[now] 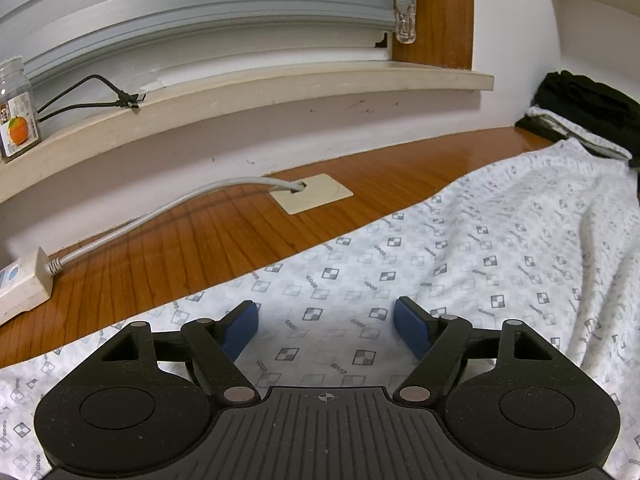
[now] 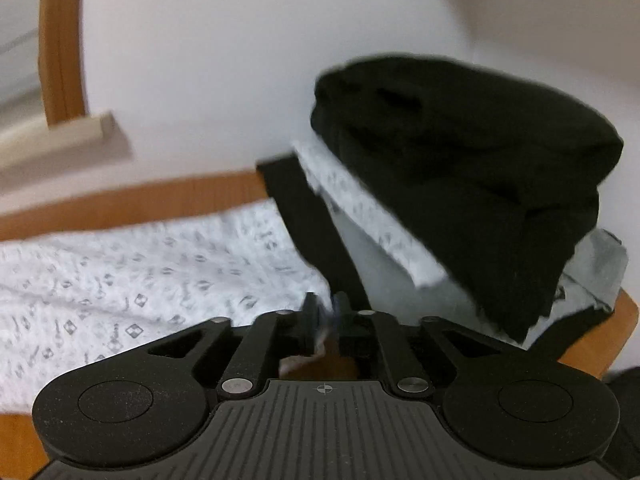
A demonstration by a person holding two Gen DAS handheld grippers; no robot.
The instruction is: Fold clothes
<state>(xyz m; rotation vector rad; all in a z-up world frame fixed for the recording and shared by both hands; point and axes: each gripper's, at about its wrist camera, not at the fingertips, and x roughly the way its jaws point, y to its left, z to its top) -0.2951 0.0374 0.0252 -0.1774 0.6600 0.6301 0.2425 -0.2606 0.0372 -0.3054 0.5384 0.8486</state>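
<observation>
Two views, and the left wrist one comes first. The left gripper (image 1: 326, 330) hovers low over a white patterned garment (image 1: 460, 248), its jaws wide apart with only flat cloth beneath them and nothing pinched. The garment lies spread across a wooden surface (image 1: 168, 240), rumpled toward the right edge, so I judge its folding barely begun. Beyond it sits a stack of folded clothes (image 1: 580, 116), dark on top, which suggests part of the job is finished. Behind the surface runs a pale wall with a windowsill (image 1: 240, 88) holding a jar (image 1: 18, 108) and a black cable; a power strip (image 1: 24, 284) and its grey cord lie on the wood.

The right wrist view is blurred. The right gripper (image 2: 326, 322) has its jaws close together with a scrap of white cloth between them; whether they press on it I cannot tell. The stack fills the corner ahead, black garments over patterned and grey ones.
</observation>
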